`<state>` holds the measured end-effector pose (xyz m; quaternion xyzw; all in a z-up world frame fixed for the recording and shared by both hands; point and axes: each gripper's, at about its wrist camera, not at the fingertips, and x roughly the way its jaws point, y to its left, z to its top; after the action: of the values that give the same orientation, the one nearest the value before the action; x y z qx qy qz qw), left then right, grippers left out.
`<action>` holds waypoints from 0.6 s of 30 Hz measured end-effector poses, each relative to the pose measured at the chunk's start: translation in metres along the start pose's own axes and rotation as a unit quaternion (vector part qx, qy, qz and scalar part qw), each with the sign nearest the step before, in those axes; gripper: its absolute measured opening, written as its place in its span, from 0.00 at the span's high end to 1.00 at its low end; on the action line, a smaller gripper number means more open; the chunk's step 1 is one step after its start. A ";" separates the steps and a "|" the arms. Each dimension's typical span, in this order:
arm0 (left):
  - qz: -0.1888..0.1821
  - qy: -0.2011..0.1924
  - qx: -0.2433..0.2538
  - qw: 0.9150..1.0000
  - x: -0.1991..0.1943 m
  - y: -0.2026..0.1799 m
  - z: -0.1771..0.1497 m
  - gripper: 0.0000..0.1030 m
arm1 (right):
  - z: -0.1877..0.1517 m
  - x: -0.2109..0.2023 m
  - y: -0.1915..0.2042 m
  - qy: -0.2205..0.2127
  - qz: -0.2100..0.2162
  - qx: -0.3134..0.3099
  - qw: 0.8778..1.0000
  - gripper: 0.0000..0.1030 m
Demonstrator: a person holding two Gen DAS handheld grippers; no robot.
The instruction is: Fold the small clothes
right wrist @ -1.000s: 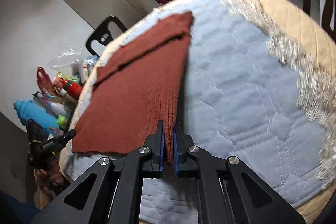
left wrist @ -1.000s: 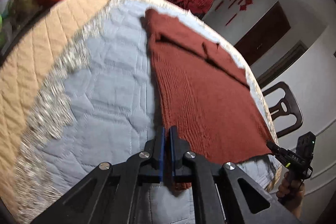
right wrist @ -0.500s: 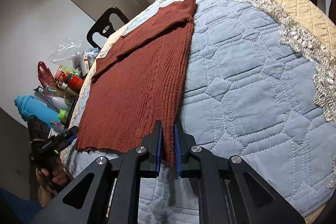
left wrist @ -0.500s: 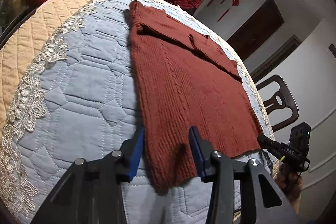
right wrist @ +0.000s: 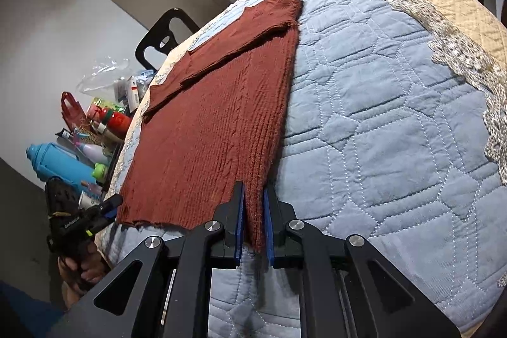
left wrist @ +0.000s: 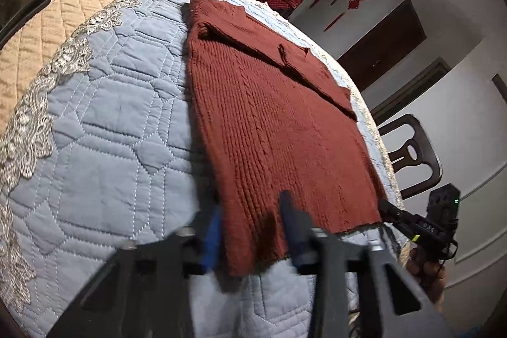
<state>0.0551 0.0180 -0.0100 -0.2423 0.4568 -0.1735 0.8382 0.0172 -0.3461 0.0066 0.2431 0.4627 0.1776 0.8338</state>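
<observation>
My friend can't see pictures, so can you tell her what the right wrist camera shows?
The right hand-held gripper has its blue-padded jaws slightly apart around the near corner of a rust-red knitted sweater, which lies flat on a blue quilted cover. At the left edge, the left hand-held gripper points toward the hem's other corner, with bottles cluttered behind.

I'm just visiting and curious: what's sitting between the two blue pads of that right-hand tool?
A corner of the rust-red sweater hem lies between the right gripper pads, which stand slightly apart, seen in the right wrist view.
</observation>
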 end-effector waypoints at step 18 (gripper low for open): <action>-0.015 -0.029 -0.029 0.999 -0.024 0.029 -0.006 0.94 | -0.009 -0.016 -0.011 -0.036 0.020 0.029 0.999 0.95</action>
<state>0.0393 0.0527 -0.0134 -0.2782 0.4332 -0.1661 0.8410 0.0022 -0.3616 0.0071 0.2823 0.4326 0.1721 0.8388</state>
